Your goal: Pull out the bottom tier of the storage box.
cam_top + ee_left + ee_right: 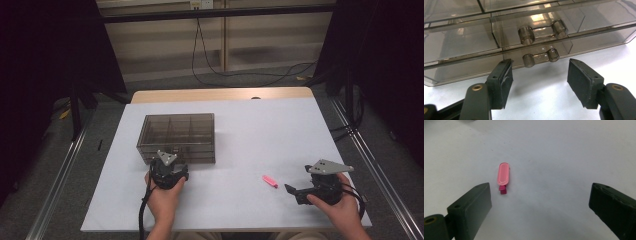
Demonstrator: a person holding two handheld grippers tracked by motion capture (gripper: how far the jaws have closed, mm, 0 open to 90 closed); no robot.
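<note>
The left gripper [540, 83] points at the front of the smoky clear drawer box [176, 137], which sits near the left side of the white table [280, 130]. Its jaws are partly open with nothing between them, just short of the lower drawer handle [540, 57]. The right gripper [540, 210] rests near the front right corner, jaws wide open and empty. A small pink clip [503, 176] lies on the table just ahead of it.

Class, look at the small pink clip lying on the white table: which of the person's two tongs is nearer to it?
Right. The right tongs sit just beside the pink clip, open and pointing toward it. The left tongs are across the table at the smoky drawer box, facing its lower handle.
</note>
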